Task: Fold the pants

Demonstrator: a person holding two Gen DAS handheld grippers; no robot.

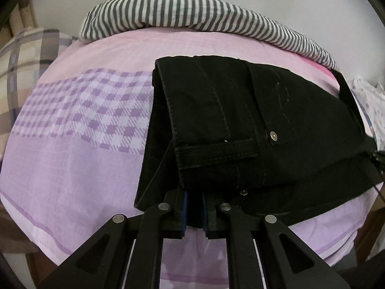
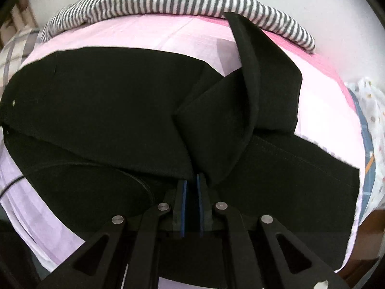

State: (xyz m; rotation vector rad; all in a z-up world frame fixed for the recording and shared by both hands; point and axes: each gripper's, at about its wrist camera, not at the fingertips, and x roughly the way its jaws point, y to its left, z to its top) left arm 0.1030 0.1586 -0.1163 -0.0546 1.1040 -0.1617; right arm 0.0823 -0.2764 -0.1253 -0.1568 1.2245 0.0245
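Observation:
Black pants [image 1: 240, 125] lie folded lengthwise on a pink and purple checked bedsheet [image 1: 79, 110]. In the left wrist view my left gripper [image 1: 194, 192] is shut on the waistband edge by a belt loop, holding it slightly lifted. In the right wrist view the pants [image 2: 108, 110] spread across the bed with a leg end draped upward. My right gripper [image 2: 191, 180] is shut on a fold of the black fabric, which rises above the layers under it.
A grey and white striped cover [image 1: 182, 12] is bunched along the far side of the bed; it also shows in the right wrist view [image 2: 168, 0]. A plaid pillow [image 1: 26, 55] lies at the left. A white dotted cloth [image 2: 370, 120] sits at the right edge.

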